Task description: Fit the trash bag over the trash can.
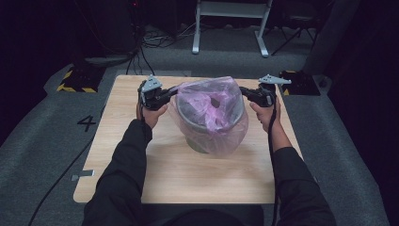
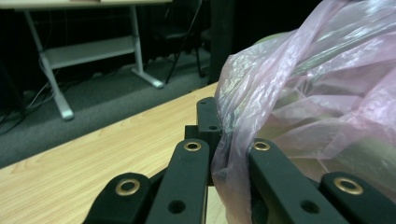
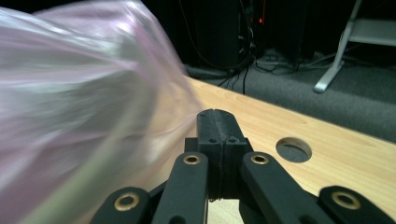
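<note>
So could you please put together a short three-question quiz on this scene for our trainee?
1. True or false: the pink bag lines a grey bin standing on the wooden table.
2. The left gripper is: A) open above the table, B) shut on the bag's edge, C) lying flat on the floor.
3. Fill in: in the right gripper view, a round ____ is cut into the tabletop beside the right gripper.

Key: 1 true; 2 B; 3 hole.
</note>
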